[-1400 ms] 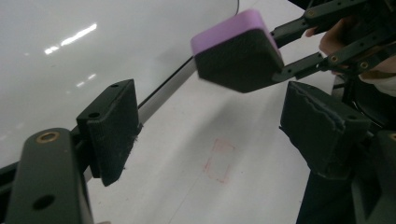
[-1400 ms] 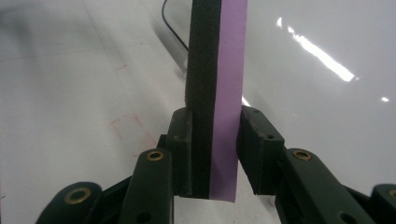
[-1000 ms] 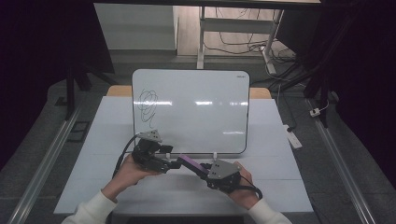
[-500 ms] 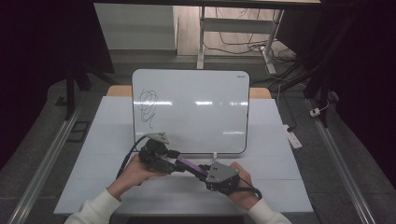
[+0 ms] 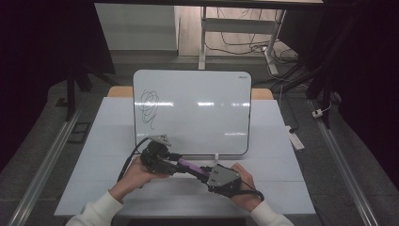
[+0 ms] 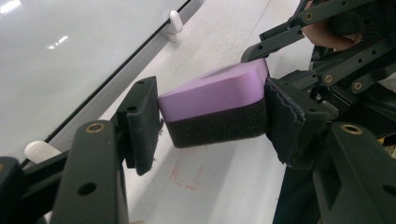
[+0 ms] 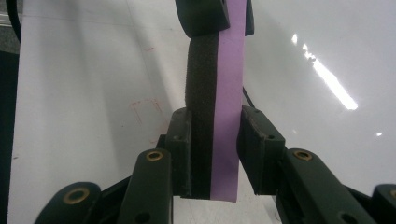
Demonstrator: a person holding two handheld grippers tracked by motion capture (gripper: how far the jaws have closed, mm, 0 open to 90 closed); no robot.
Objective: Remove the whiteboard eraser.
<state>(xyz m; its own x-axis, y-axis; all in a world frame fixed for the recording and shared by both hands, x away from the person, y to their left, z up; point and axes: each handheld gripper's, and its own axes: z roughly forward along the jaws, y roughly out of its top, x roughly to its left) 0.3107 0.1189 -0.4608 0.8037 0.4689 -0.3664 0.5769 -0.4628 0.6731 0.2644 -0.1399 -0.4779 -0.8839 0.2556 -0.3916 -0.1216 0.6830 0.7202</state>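
We are gripping the purple whiteboard eraser from both ends above the table, just in front of the whiteboard. Our left gripper, having just been closing, is clamping one end; our right gripper is clamping the other.

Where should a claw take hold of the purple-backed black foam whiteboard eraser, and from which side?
Grip the purple-backed black foam whiteboard eraser across its two short end faces, coming in along its length. In the left gripper view, the left claw has just closed that way, pads on both ends, which are flat and parallel. The right claw pinches foam against purple back instead, and the soft foam may squash there.
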